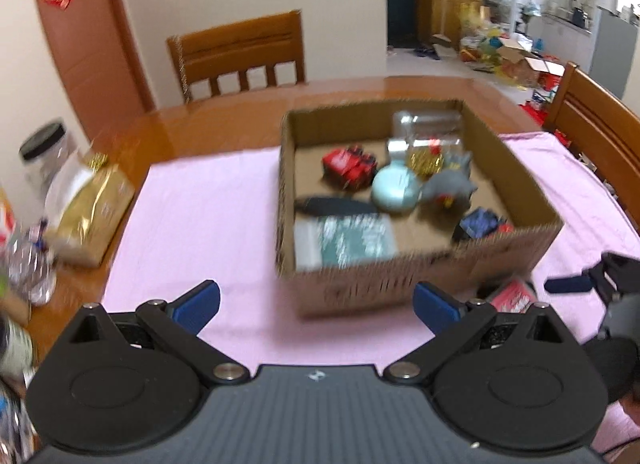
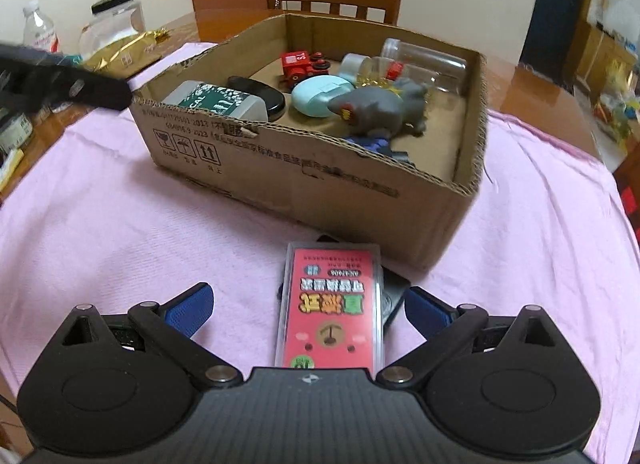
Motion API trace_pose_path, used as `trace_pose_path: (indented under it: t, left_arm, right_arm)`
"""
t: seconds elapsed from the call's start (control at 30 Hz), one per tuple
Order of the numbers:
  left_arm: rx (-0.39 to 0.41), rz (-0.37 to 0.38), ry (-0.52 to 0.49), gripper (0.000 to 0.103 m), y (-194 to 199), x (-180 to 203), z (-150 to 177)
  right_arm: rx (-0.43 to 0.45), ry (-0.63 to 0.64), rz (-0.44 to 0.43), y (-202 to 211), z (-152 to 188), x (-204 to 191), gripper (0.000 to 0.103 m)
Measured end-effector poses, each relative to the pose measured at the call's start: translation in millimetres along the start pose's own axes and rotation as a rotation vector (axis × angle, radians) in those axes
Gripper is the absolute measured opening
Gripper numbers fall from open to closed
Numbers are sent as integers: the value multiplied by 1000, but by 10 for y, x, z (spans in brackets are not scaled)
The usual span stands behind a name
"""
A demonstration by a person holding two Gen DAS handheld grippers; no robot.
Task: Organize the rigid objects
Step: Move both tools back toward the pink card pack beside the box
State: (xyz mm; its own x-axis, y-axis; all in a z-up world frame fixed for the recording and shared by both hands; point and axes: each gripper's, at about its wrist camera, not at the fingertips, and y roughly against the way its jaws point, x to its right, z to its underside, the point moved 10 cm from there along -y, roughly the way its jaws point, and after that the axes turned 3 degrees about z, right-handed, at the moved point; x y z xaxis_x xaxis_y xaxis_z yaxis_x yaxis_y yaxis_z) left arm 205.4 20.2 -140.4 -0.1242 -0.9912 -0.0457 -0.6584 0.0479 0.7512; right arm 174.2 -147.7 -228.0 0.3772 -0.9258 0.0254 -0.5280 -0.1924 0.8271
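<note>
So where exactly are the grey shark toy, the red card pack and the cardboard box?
grey shark toy (image 2: 372, 109): right wrist view, on its back.
red card pack (image 2: 331, 312): right wrist view, middle of its red face.
cardboard box (image 2: 304, 183): right wrist view, near outer wall.

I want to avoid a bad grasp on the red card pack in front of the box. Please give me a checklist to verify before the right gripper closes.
1. Right gripper open: ok, its fingers are spread wide.
2. Red card pack between them: ok, it lies flat on the pink cloth.
3. Pack centred: not ok, it sits nearer the right finger.
4. Black thing under the pack's right edge: cannot tell what it is.
5. Free space in the cardboard box: ok, bare floor in its right corner.
6. Left gripper clear of the pack: ok, open and empty.
</note>
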Motion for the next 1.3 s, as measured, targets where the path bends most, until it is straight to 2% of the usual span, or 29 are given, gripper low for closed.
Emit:
trace_pose_path:
  t: [0.17,0.37,0.57,0.7,0.83,1.07,1.17,1.3]
  left_arm:
    - [-35,11,30,102,-41,-38,228]
    - [-34,55,10,102,-32,-12,265]
    - [-33,106,-41,102,-64,95,240]
    - [-36,148,-81,102,-92,163,252]
    - [-42,184,-160,102,-126,280,299]
    - [-74,246,-258,102,-177,557,422]
    - [-106,244,-262,102,-192,672,502]
    - [-126,233,-244,102,-203,761,543]
  right_arm:
    - [-19,-5,-5,-87,12,-35,103]
    - [-37,36,-17,-70,74,-221,103]
    - [-54,57,-71,-30,118,-482,103]
    - [-93,24,-157,-21,174,-660,103]
    - [-79,20,-106,55,208,-642,103]
    - [-102,-19,-9,292,504,-221,103]
    - [-117,-27,-6,317,651,-73,103]
    - [-97,-17,-32,285,677,-90,103]
